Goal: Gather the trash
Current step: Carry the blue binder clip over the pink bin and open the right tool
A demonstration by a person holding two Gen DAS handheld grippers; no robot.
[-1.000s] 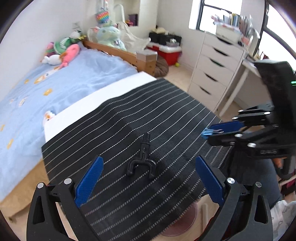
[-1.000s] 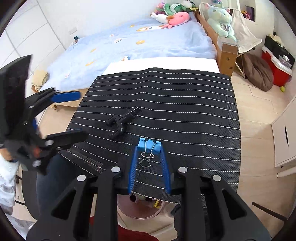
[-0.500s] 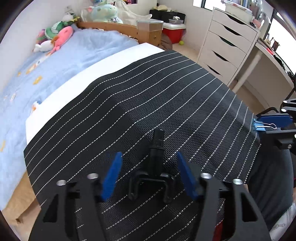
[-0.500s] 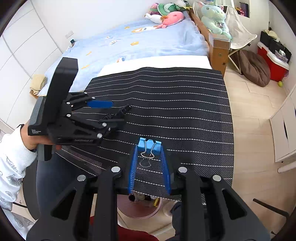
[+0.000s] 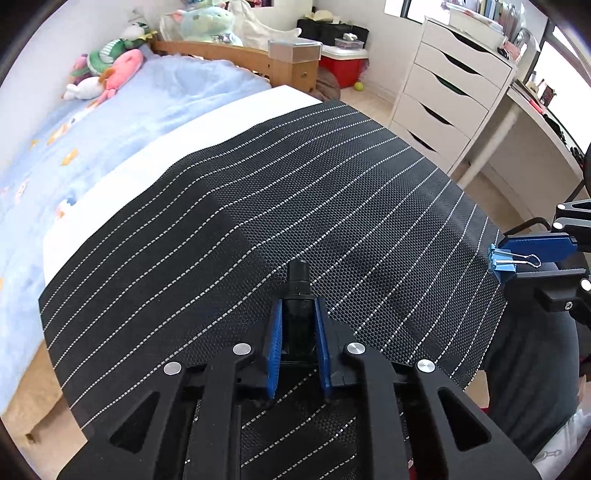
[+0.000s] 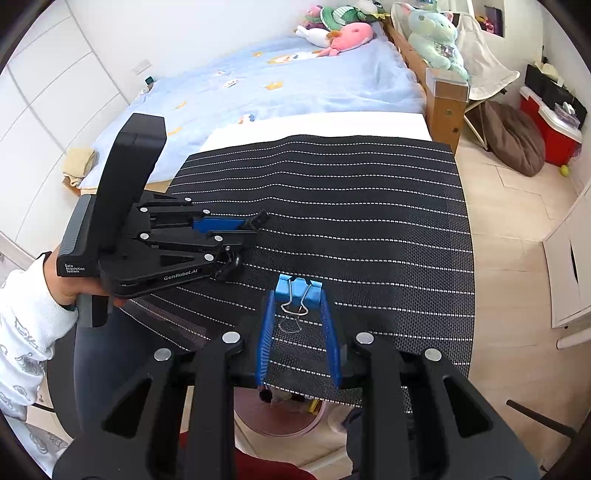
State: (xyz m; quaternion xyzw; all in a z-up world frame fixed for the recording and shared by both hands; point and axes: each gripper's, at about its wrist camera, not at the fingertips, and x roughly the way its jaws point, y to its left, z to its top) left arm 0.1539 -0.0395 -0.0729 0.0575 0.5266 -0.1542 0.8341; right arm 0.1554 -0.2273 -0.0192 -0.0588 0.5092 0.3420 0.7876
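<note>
Trash is all grabbed: left hand-held gripper (image 5: 297, 334) pinches the black plastic clip (image 5: 299, 291), right hand-held gripper (image 6: 297, 325) clamps the blue binder clip (image 6: 298, 290); counter (image 6: 369, 221) looks bare, only dropping into the bin (image 6: 280, 421) left, I reckon.

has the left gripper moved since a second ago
Yes. In the right wrist view the left gripper has come in from the mat's left edge onto the black plastic piece, now clamped.

A home bedroom: blue-quilted bed (image 6: 295, 81) with plush toys (image 6: 343, 35), white drawer chest (image 5: 454, 85), desk (image 5: 535, 122).
</note>
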